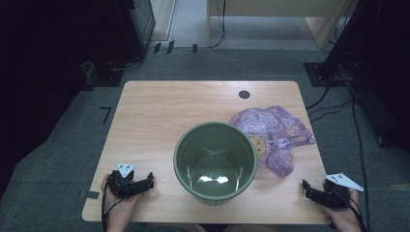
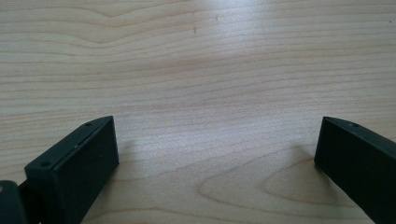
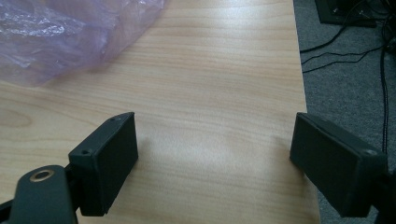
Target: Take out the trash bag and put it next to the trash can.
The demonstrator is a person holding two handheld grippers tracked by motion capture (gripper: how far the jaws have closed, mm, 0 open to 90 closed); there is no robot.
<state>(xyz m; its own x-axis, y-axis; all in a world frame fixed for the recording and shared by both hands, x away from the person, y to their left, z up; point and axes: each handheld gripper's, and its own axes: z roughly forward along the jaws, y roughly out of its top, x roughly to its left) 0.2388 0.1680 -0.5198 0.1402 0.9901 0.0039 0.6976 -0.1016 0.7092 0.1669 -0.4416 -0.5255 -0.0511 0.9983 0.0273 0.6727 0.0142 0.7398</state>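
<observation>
Green and glossy, the round bucket (image 1: 215, 162) stands upright in the middle of the near half of the table (image 1: 159, 111), its mouth open to the ceiling and its wet-looking bottom throwing back the lights. Just beyond its right rim lies the purple plastic bag (image 1: 273, 133), thin, crinkled and see-through, slumped flat with something pale and yellowish showing inside near the bucket. I judge the bag is meant for that bucket, so they sit touching or nearly so.

I hold my left gripper (image 1: 147, 182) low over the near left corner, jaws spread wide with bare wood grain between them, gripping nothing. My right gripper (image 1: 306, 187) rests at the near right corner, jaws likewise parted and empty; the bag's edge (image 3: 70, 37) lies ahead of it to the left. Both hands flank the bucket, well apart from it, ready to reach in. The tabletop is pale, smooth laminate with wavy grain.
</observation>
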